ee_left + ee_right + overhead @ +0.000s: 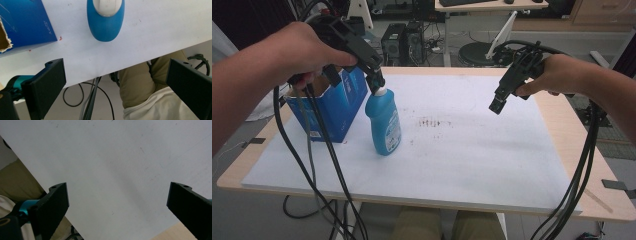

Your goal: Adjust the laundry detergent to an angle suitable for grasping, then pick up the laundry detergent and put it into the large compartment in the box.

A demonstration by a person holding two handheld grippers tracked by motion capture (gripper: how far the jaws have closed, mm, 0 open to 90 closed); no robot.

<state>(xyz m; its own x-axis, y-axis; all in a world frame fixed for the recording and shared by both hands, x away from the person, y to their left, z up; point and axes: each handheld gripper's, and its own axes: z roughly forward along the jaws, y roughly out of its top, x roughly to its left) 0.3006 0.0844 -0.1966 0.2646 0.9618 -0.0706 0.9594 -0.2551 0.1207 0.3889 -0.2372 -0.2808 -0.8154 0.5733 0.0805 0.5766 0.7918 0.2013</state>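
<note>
a torn blue box point(337, 102) stands just beside the left gripper point(377, 82), on its left. brown specks point(429, 121) mark the white mat point(472, 165) to its right.

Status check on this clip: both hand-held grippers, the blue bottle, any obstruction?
Left hand-held gripper open, above blue bottle, not gripping. Right hand-held gripper open, holding nothing. Bottle upright; blue box close beside it.

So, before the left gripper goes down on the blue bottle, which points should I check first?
1. Left gripper jaws wide apart: ok.
2. Blue plastic bottle with the white cap standing upright on the white table cover: ok.
3. Nothing between the left jaws: ok.
4. Left gripper centred over the white cap: cannot tell.
5. Blue cardboard box close beside the bottle, may be bumped: not ok.
6. Right gripper open, away from the bottle: ok.
</note>
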